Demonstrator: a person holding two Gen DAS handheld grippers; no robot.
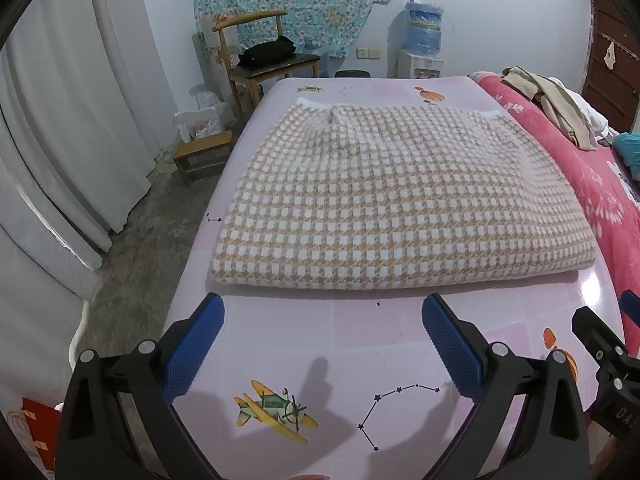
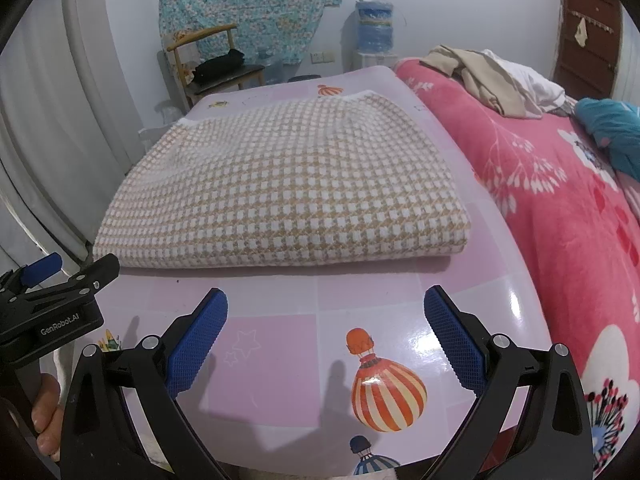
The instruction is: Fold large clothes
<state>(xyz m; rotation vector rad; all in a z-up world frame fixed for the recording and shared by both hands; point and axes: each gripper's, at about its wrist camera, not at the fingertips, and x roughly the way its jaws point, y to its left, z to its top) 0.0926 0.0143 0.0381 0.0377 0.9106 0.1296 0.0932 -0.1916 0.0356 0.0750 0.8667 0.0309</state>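
A tan-and-white checked knit garment lies folded into a thick rectangle on the pink patterned table. In the right wrist view the same checked garment rests just ahead on the pink table. My left gripper hovers open over bare tabletop, a short way in front of the garment's near fold, holding nothing. My right gripper is also open and empty, short of the garment's near edge. The left gripper's body shows at the left of the right wrist view, held by a hand.
A bed with a pink flowered blanket runs along the table's right side, with beige and white clothes and a teal item on it. A wooden chair, a low stool, a water dispenser and curtains stand beyond and left.
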